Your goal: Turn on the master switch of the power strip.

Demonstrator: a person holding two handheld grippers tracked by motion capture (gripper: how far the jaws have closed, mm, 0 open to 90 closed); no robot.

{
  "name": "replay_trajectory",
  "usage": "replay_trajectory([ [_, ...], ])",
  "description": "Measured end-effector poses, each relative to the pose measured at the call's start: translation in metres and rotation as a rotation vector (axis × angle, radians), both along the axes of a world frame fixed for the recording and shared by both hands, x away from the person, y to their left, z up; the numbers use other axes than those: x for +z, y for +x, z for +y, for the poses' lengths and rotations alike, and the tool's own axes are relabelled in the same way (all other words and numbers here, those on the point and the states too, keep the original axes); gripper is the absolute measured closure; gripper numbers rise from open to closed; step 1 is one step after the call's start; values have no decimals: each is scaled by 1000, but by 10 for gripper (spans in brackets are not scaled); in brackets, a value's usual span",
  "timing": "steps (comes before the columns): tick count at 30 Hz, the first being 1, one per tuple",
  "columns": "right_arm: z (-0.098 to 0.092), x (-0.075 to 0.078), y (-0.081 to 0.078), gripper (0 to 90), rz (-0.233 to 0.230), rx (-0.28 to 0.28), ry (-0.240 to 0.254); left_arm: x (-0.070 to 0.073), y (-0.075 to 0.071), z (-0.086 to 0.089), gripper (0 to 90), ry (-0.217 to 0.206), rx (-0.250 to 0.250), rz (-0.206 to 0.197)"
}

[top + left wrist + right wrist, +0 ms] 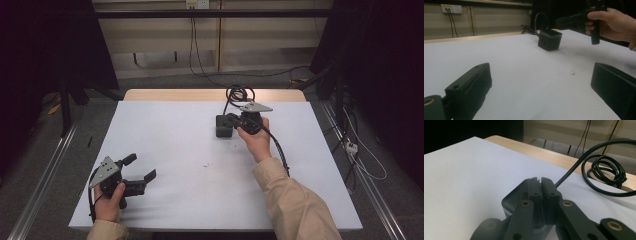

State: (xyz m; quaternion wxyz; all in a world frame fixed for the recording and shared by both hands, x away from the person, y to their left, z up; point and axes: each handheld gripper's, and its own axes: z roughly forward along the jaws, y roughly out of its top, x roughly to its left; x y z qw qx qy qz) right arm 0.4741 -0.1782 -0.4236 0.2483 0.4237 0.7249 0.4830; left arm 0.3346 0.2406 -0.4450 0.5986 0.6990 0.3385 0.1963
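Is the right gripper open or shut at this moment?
Shut. In the right gripper view the right gripper has its two black jaws nearly together over the dark box; whether something thin is pinched between them I cannot tell.

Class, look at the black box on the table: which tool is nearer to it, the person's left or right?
Right. The right tool is at the black box, jaws closed at its rim. The left tool sits open near the table's front left corner, well away.

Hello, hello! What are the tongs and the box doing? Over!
Right tongs shut over the black box; grip unclear. Left tongs open, off to the side. Coiled cable behind the box.
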Motion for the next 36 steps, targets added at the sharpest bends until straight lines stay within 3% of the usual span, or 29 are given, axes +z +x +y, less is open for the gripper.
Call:
replay_trajectory([
  [36, 12, -11, 4, 900, 18, 33, -19, 0, 1, 0, 29, 1, 0, 1],
])
